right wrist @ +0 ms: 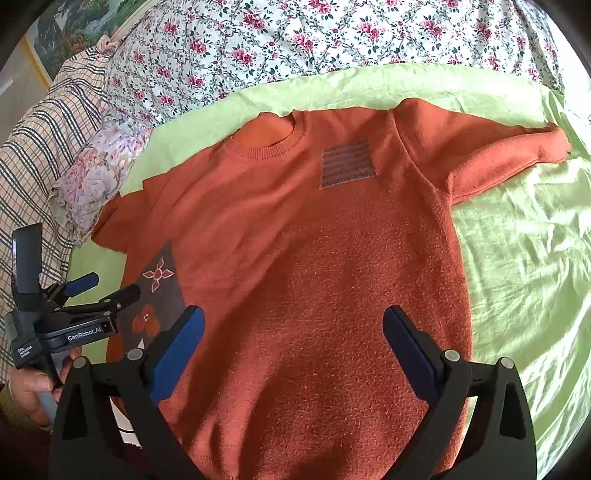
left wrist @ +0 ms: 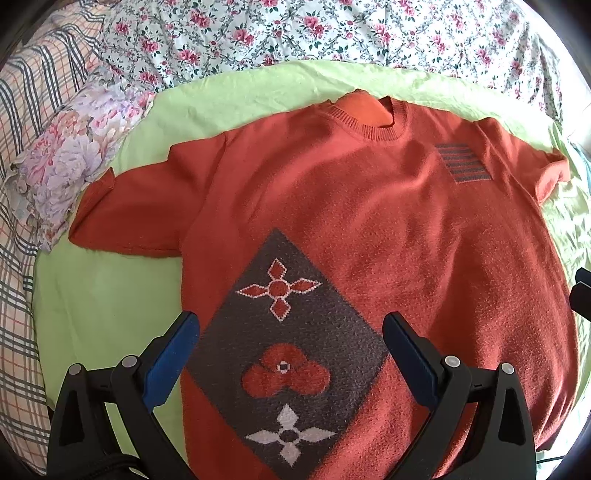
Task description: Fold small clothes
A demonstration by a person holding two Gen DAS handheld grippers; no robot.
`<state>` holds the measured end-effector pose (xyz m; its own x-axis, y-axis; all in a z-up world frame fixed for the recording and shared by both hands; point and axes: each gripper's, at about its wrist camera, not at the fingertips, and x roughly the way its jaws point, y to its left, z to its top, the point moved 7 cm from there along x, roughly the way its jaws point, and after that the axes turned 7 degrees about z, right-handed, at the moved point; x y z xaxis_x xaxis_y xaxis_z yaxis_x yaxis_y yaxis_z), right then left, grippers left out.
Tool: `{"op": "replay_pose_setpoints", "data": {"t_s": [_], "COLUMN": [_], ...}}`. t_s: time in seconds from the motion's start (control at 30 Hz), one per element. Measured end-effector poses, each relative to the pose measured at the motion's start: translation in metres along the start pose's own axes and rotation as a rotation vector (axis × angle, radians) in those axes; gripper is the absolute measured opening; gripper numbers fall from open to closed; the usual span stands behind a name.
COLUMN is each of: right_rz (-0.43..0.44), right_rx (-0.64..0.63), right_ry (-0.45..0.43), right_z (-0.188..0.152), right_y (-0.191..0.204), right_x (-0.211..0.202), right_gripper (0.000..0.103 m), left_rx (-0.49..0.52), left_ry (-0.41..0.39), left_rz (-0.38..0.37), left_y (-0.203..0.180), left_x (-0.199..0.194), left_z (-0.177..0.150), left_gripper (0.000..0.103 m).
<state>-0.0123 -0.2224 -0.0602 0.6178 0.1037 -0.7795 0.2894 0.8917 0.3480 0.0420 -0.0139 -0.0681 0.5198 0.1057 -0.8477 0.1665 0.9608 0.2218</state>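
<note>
Checked bedding (left wrist: 22,206) in pale pink with dark stripes bunches along the bed's left edge, and a frilled pillow (left wrist: 74,162) printed with lilac and pink peonies lies just beside it, touching the left sleeve of the sweater (left wrist: 369,206). The sweater is a fuzzy rust-orange knit, spread flat and face up on a smooth lime-green sheet (left wrist: 92,295) in the middle of the bed, ribbed round collar toward the far edge, both short sleeves out sideways. A grey knitted diamond (left wrist: 295,332) with white and orange flower shapes sits on its lower left front; a small patch of grey stripes (left wrist: 463,162) marks the chest on the right. The left gripper (left wrist: 291,325) hovers over the diamond, its blue-padded fingers wide apart, holding nothing. The right gripper (right wrist: 293,317) hangs over the plain right half of the sweater, fingers likewise spread and empty. A white quilt (right wrist: 332,33) scattered with small pink roses covers the far edge, and the green sheet wrinkles toward the right edge
</note>
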Motion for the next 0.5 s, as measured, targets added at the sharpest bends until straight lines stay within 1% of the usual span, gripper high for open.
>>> {"op": "replay_pose_setpoints", "data": {"t_s": [0.1, 0.27, 0.5], "right_rz": [0.005, 0.013, 0.015], "right_rx": [-0.003, -0.001, 0.014], "right_ry": [-0.002, -0.001, 0.01], "right_z": [-0.0001, -0.0025, -0.0068], "right_y": [0.001, 0.002, -0.0017], "right_x": [-0.0008, -0.0022, -0.0012], "right_gripper": [0.097, 0.097, 0.097], "left_rx": [0.006, 0.007, 0.003], "left_ry": [0.012, -0.009, -0.001], "left_rz": [-0.001, 0.005, 0.007], "left_y": [-0.0014, -0.0023, -0.0019], "left_x": [0.0004, 0.0001, 0.0056], "left_z": [-0.0018, -0.0009, -0.0026], "left_gripper": [0.1, 0.1, 0.1]}}
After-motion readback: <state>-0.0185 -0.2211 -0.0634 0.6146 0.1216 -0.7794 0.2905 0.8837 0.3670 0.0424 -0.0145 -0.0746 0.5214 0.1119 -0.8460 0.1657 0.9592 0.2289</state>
